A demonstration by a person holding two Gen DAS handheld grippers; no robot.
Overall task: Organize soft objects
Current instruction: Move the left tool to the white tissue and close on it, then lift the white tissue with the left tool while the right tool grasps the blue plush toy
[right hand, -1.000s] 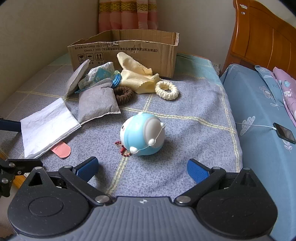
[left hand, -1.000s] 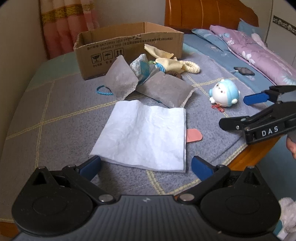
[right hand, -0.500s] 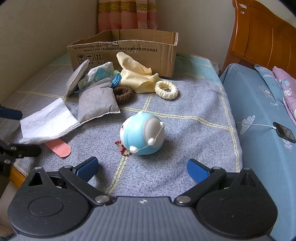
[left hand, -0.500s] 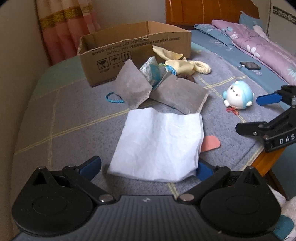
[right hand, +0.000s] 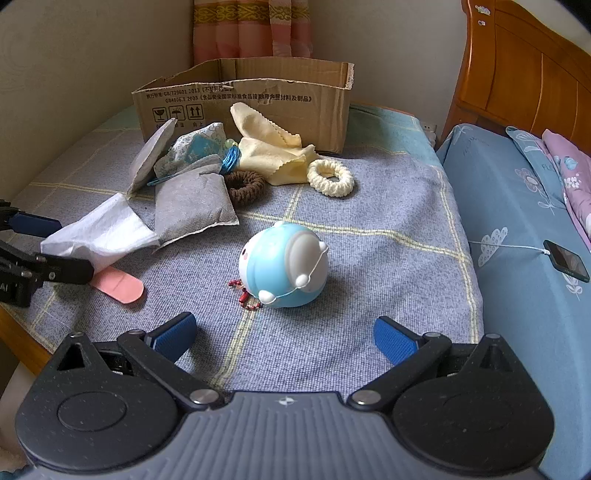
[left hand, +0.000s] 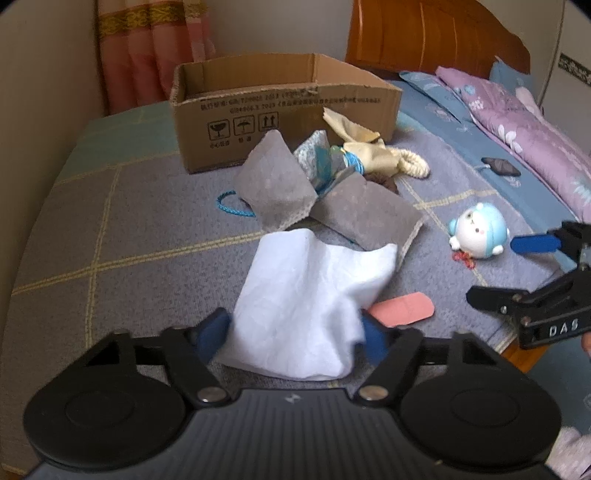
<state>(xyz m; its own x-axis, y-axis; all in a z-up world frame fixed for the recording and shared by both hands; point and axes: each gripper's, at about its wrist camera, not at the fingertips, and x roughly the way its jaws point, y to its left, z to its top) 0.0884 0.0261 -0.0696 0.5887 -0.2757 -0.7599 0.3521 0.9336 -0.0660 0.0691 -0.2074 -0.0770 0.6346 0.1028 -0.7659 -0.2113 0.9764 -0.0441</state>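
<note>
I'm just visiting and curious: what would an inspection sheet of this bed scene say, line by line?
Surface: grey checked blanket on a bed.
Job's things: white cloth, bunched and lifted at its near edge; two grey pouches; yellow cloth; cream scrunchie; brown scrunchie; blue plush toy; open cardboard box.
Clutter: pink strip; blue cord loop.
Grippers: left hand-held gripper closed on the white cloth; right hand-held gripper open, near the plush toy, holding nothing.
Cables: white cable to a phone.
Surroundings: wooden headboard, curtain.
</note>
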